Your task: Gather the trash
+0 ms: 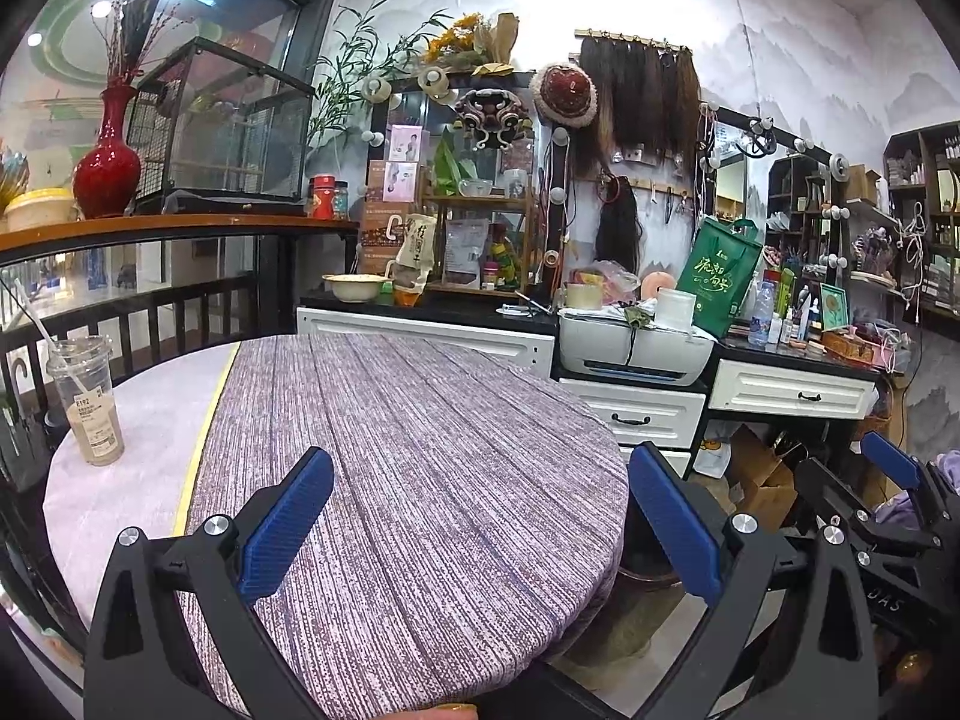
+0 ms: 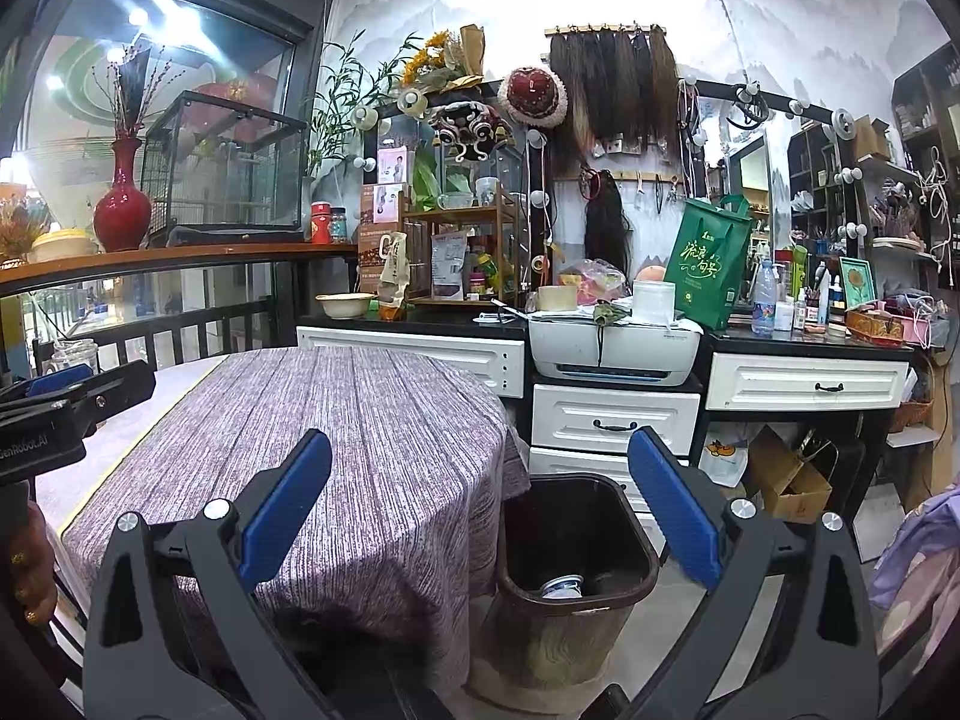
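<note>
A clear plastic cup (image 1: 87, 399) with a straw and a little milky drink stands at the far left of the table; its rim shows in the right wrist view (image 2: 75, 354). A dark brown waste bin (image 2: 573, 546) stands on the floor right of the table, with a metal can (image 2: 563, 587) lying inside. My left gripper (image 1: 480, 522) is open and empty above the purple tablecloth (image 1: 420, 450). My right gripper (image 2: 480, 516) is open and empty, held over the table's right edge and the bin. It also shows at the right in the left wrist view (image 1: 900, 480).
White drawer cabinets (image 2: 618, 414) with a printer (image 2: 615, 348) and a cluttered counter stand behind the table. A cardboard box (image 2: 789, 480) lies on the floor at right. A railing with a red vase (image 1: 108, 150) runs along the left.
</note>
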A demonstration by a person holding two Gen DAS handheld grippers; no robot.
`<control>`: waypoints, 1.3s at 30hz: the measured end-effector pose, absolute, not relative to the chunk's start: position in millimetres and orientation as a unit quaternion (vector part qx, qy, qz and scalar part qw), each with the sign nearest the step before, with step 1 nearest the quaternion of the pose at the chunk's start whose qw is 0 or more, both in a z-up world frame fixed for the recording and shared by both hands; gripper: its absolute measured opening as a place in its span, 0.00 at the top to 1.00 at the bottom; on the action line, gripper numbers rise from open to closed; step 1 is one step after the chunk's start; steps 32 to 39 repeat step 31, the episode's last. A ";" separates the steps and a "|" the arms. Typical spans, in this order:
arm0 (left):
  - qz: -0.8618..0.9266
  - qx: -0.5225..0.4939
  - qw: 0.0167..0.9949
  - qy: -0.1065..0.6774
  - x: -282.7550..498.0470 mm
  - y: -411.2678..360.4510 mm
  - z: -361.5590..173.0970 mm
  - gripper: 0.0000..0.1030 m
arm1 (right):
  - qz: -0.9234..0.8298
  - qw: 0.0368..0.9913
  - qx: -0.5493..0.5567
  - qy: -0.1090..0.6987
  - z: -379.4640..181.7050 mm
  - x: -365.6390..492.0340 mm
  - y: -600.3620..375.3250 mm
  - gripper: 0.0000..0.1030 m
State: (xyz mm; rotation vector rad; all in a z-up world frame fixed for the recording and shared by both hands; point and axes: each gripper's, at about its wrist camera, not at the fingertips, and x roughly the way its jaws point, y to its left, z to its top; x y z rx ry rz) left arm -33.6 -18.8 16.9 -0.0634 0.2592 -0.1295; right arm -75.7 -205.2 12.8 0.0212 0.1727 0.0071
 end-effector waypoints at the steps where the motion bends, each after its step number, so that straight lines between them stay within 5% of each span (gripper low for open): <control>1: -0.064 -0.032 0.989 0.129 -33.3 -18.5 16.8 0.05 | 0.003 0.996 0.011 0.086 13.0 -75.7 -205.1 0.05; 39: -0.065 -0.032 0.988 0.133 -31.7 -19.2 16.0 0.05 | 0.004 0.996 0.012 0.092 9.1 -72.7 -206.5 0.05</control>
